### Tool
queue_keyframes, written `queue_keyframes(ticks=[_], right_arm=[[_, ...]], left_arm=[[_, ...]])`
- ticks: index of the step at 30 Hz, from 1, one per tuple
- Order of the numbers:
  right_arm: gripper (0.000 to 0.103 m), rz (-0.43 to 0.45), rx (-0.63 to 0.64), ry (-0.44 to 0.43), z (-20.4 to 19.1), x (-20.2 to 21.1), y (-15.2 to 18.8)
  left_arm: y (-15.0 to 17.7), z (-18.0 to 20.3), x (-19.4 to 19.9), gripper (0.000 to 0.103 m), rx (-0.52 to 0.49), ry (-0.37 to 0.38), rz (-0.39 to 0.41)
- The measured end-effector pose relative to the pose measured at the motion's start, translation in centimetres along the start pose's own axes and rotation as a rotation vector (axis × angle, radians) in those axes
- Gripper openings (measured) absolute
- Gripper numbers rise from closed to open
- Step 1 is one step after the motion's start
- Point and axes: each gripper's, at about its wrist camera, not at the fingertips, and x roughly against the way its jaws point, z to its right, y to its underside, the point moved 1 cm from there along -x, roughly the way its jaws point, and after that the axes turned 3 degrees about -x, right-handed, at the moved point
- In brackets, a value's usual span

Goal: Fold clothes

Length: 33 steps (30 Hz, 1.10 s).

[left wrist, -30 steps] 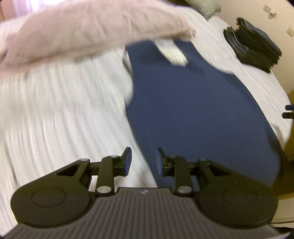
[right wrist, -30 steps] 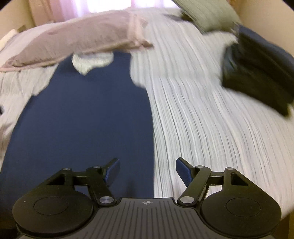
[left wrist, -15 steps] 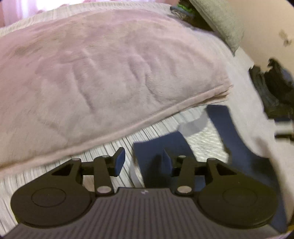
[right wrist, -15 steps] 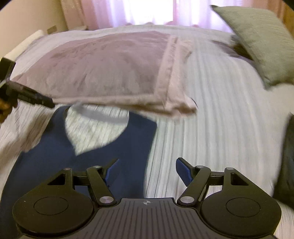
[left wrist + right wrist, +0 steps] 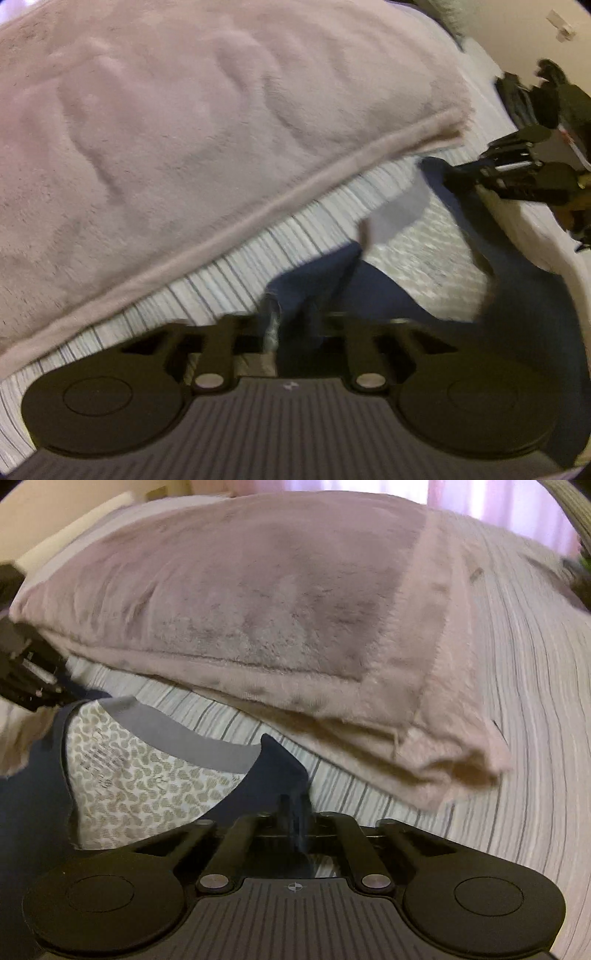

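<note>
A navy blue garment (image 5: 33,794) is lying on the striped bedspread (image 5: 524,686) just in front of the big pinkish plush pillow (image 5: 258,602), with its neck opening toward the pillow. The opening is showing a grey neckband (image 5: 192,731) and a pale patterned lining (image 5: 147,779); printing on the lining is too blurred to read.

The right claw (image 5: 295,812) is pressing its two fingers together on the shoulder strap of the garment on the side of the neckline farther from the pillow's left end, and a narrow fold of navy cloth is standing up between the fingers. The left claw (image 5: 295,325) is sitting at the other shoulder, close below the pillow's front seam; its fingers are closing on a bunched strip of navy fabric with a pale edge, though motion blur is softening the fingertips there. Each claw is showing up in the other camera's view: the left one at the near-left corner of the pillow in the right wrist view, the right one just past the pillow's right corner in the left wrist view.

Beyond the pillow's right corner, near the wall, a pile of dark clothes (image 5: 532,99) is resting on the bed.
</note>
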Motion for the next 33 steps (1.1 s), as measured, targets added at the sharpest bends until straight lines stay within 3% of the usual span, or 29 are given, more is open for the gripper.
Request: queue_keyframes(ticks=[2,3,4,7,11,14,15,16,17,18,21,27,31,33], right_arm=[[0.000,0.051,-0.016,0.026,-0.4,2.5,0.0],[0.000,0.094,-0.020,0.045,-0.6,4.2,-0.1],[0.000,0.160,-0.009,0.075,-0.9,6.4,-0.4],[0.000,0.258,0.041,0.127,-1.5,8.8,-1.2],[0.000,0.215,0.077,0.154,-1.4,5.3,-1.3],[0.004,0.123,0.029,0.208,-0.7,2.2,-0.6],[0.029,0.118,0.004,0.228,-0.6,2.1,-0.3],[0.063,0.133,-0.022,0.249,-0.6,2.5,0.0],[0.071,0.165,-0.042,0.245,-0.9,3.4,0.5],[0.072,0.197,-0.061,0.239,-1.2,4.4,1.0],[0.072,0.184,-0.110,0.189,-2.9,6.8,3.1],[0.072,0.139,-0.311,0.019,-10.5,12.1,10.5],[0.072,0.011,-0.454,0.031,-14.7,13.3,18.1],[0.072,-0.042,-0.536,0.064,-15.9,14.0,22.0]], left_arm=[[0.4,1.2,2.4,0.000,-0.052,-0.040,0.074],[0.5,1.7,4.4,0.000,-0.065,-0.084,0.158],[0.6,1.9,6.4,0.000,-0.059,-0.127,0.249],[1.1,1.6,8.8,0.000,-0.007,-0.196,0.370],[1.4,0.5,4.8,0.002,0.040,-0.265,0.226],[2.0,0.0,3.5,0.012,0.080,-0.283,0.173],[2.3,0.0,3.7,0.021,0.087,-0.287,0.176],[2.6,0.0,3.9,0.025,0.093,-0.291,0.179],[2.9,0.1,4.2,0.029,0.097,-0.294,0.186],[3.4,0.5,4.9,0.031,0.098,-0.294,0.200],[5.3,2.3,6.9,0.031,0.102,-0.281,0.215],[12.0,9.6,7.7,0.031,0.062,-0.116,0.137],[19.1,14.4,6.8,0.032,0.026,-0.051,0.002],[22.3,15.6,7.4,0.035,0.023,-0.054,-0.016]])
